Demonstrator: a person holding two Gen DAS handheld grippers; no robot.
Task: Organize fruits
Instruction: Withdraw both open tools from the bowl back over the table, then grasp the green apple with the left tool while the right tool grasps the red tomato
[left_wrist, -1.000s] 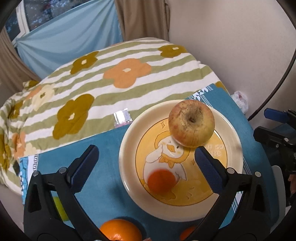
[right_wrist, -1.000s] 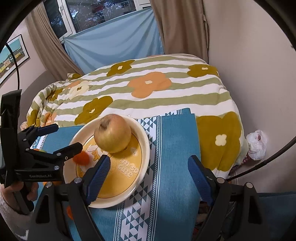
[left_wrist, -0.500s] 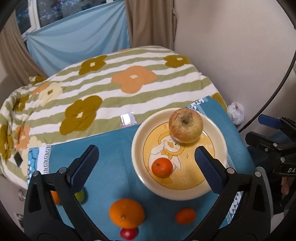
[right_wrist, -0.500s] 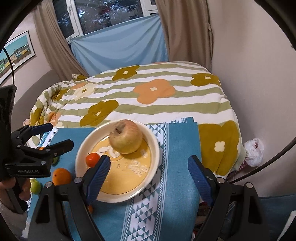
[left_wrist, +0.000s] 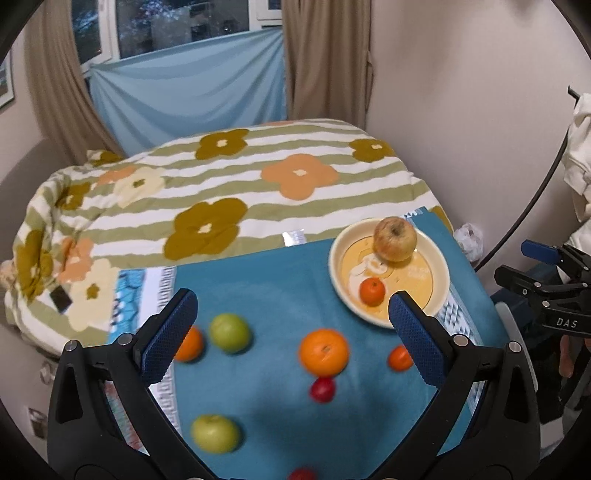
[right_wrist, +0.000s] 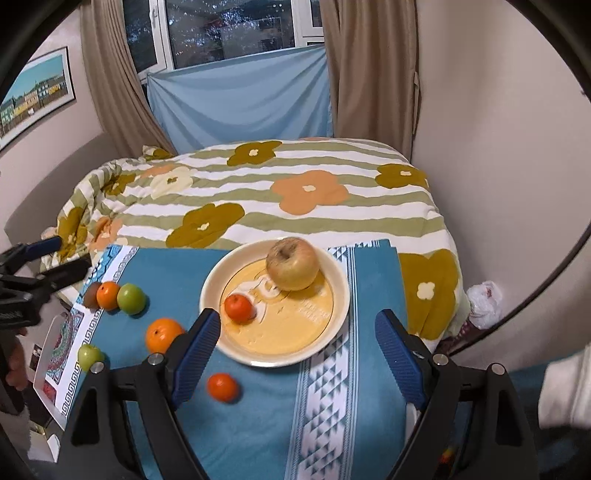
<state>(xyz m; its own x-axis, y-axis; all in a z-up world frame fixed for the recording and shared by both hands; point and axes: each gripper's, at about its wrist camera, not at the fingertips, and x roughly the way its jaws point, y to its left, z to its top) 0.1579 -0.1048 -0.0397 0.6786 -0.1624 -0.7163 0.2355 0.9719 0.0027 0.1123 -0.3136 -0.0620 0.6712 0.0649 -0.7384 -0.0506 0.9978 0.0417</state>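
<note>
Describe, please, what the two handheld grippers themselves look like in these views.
Both are alike: the left gripper and the right gripper each have a black frame of triangular cut-out arms with silver bolts. Each carries two long fingers faced with dark blue, finely textured pads. White lettering reading "DAS" marks the right gripper's black body where it shows in the left view. A whitish sleeve shows at the right edge.

On my cloth (right_wrist: 258, 424) the plate (right_wrist: 341, 295) sits to the right, holding an apple (right_wrist: 292, 263) at the back and a mandarin (right_wrist: 238, 307) in front; other fruits (right_wrist: 162, 334) lie scattered to its left
</note>
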